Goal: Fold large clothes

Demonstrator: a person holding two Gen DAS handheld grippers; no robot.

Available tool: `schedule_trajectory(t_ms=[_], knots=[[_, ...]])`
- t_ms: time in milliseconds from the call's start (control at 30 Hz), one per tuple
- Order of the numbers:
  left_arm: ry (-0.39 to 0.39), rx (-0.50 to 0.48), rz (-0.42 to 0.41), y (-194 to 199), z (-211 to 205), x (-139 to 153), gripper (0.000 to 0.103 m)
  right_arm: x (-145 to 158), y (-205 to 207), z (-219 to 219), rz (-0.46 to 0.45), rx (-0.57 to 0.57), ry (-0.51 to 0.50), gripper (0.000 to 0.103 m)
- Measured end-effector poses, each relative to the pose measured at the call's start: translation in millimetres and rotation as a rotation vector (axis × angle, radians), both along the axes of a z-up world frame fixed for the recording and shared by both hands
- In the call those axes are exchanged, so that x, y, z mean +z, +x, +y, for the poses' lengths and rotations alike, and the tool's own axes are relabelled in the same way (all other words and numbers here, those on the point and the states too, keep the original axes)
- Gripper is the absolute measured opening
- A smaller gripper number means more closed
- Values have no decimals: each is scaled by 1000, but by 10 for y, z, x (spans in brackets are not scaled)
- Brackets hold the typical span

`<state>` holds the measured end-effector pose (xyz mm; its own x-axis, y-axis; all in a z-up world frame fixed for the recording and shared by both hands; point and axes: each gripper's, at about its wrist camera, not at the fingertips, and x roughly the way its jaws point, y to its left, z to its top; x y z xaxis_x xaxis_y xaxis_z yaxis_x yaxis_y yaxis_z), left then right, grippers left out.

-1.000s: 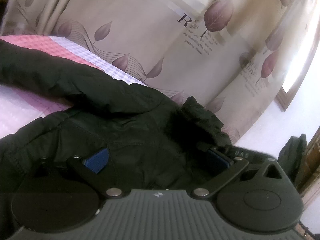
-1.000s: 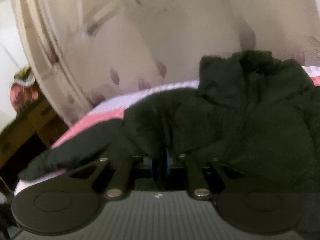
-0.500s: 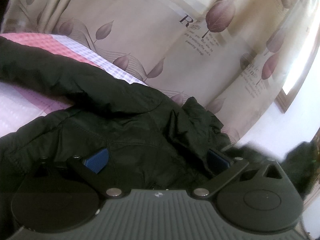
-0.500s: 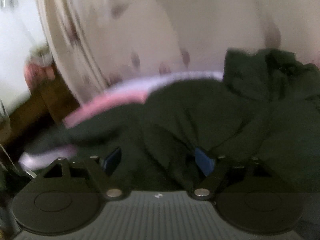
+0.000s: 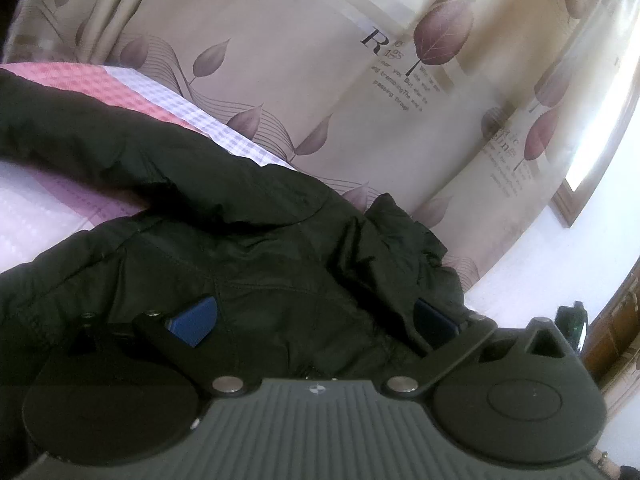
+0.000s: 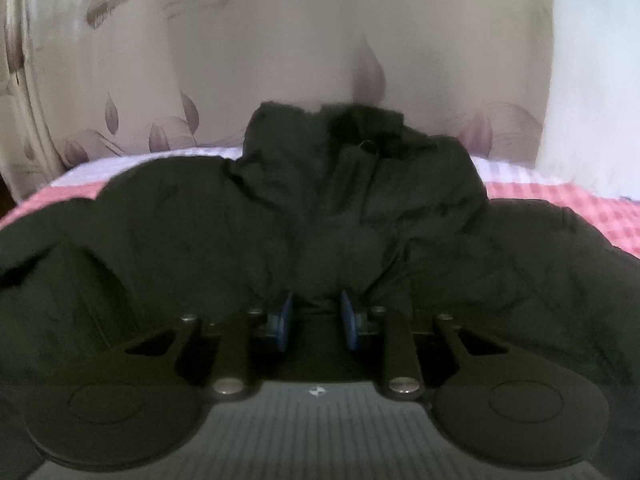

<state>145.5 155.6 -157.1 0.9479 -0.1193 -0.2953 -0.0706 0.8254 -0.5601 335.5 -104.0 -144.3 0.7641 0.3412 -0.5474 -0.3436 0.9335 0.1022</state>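
My right gripper (image 6: 314, 316) pinches a bunch of the black jacket (image 6: 360, 216); my left gripper (image 5: 312, 320) gapes wide over it, gripping nothing; next, I'd carry that fold across

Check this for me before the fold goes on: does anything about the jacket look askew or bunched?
Yes. The dark padded jacket has its collar crumpled in a heap toward the leaf-print curtain. Fabric bunches between the right gripper pads. Nothing looks torn.

Curtain (image 5: 320, 80): "love" at top; big "R" by leaf; rest illegible.
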Motion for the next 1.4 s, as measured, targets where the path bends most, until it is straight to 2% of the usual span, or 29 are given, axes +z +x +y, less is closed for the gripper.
schedule_trajectory(t_ms=[200,300,400,433,467,500,567,767,867,967,1000,1200,1267,1300,1333,1367,1400], knots=[[-9,9,15,-43,43,29,103,-2,25,80,-12,-15,-41,26],[-21,37,32,-152,184,138,103,9,24,94,-18,-26,-54,31],[-69,106,6,-348,512,250,102,11,11,118,-33,-50,-83,41],[-81,96,-14,-397,645,278,102,10,9,121,-35,-60,-90,47],[-92,128,-9,-458,792,308,101,8,14,121,-38,-72,-98,54],[-108,157,3,-506,927,321,99,8,12,123,-41,-83,-107,57],[-172,198,15,-598,1224,314,94,6,15,121,-44,-101,-117,67],[-395,356,61,-827,2005,148,86,-1,26,106,-51,-135,-135,80],[-470,456,81,-927,2311,44,86,-2,21,110,-56,-142,-142,82],[-558,513,83,-1008,2587,-80,83,-2,18,107,-58,-144,-142,83],[-570,520,78,-1022,2652,-91,79,-4,18,104,-58,-144,-140,83],[-570,533,92,-911,2856,-43,80,-9,17,98,-61,-143,-138,84],[-571,540,96,-848,2878,-28,74,-10,15,97,-62,-143,-139,84],[-561,543,110,-797,2889,-24,61,-9,12,98,-63,-144,-140,85],[-549,541,127,-768,2905,-41,42,-10,12,97,-63,-144,-140,85],[-541,540,151,-711,2931,-84,31,-9,11,98,-64,-144,-140,85],[-546,535,170,-660,2958,-143,9,-9,11,99,-65,-145,-141,85]])
